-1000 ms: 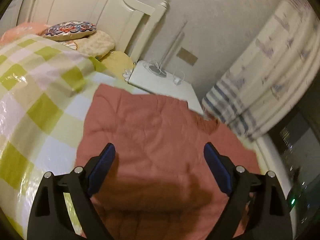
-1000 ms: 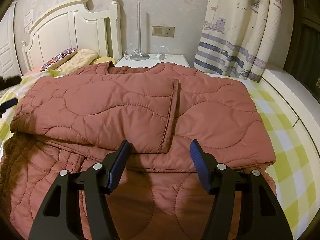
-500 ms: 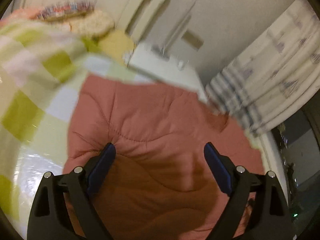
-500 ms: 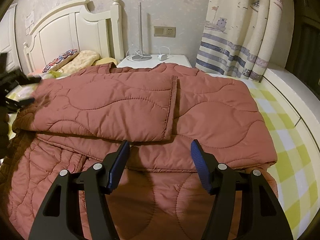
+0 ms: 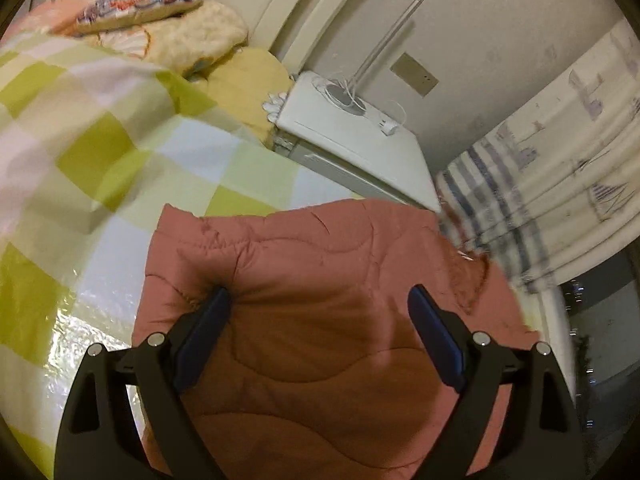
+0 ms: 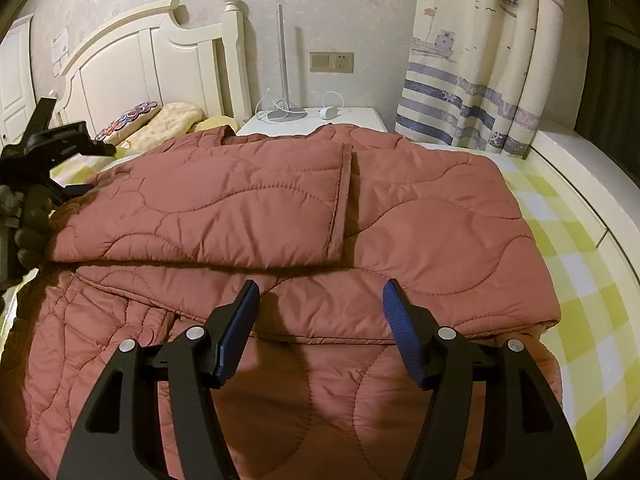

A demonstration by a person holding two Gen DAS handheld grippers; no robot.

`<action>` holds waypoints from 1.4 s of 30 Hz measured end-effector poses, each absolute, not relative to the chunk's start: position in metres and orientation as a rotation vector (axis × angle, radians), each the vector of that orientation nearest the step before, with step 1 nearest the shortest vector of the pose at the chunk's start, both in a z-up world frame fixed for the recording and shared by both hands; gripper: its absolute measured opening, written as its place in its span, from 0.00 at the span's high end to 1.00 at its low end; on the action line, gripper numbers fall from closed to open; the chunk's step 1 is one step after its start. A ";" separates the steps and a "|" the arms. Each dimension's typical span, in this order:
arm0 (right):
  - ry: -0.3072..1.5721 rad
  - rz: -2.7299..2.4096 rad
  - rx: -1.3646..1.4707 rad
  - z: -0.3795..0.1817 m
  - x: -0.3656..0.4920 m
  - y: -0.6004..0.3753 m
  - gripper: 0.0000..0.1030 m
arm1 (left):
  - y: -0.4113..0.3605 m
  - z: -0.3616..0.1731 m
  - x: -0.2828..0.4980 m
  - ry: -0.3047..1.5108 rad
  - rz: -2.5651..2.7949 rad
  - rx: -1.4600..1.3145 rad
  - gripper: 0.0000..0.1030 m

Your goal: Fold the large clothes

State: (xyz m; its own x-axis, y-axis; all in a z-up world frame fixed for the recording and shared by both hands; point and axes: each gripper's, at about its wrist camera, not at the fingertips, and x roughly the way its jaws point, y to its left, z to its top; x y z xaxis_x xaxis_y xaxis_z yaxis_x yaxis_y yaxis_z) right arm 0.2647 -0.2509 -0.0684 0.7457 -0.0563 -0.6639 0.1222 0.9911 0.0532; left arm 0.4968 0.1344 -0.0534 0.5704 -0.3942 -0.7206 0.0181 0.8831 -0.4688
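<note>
Both tongs gape wide, empty. Left tongs press one tip into the quilted jacket's folded edge, seemingly to pin that fold; right tongs hover over the hem below the folded-in flap. Beyond them, the jacket lies spread on the checked bed, nightstand behind.

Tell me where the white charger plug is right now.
The charger plug sits on the white nightstand, in the right wrist view just right of the lamp base and behind the pink quilted jacket, near the striped curtain.
</note>
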 end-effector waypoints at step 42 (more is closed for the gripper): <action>0.583 -0.133 0.258 -0.059 0.240 -0.279 0.32 | -0.025 -0.062 0.318 0.746 -0.411 0.201 0.05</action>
State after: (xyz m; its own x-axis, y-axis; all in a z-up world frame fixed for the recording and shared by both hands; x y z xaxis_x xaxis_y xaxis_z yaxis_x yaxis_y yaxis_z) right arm 0.2402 -0.2788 -0.0589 0.8275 -0.0512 -0.5592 0.1965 0.9593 0.2029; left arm 0.3180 -0.0247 -0.0620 0.6602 -0.2901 -0.6928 0.4305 0.9020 0.0325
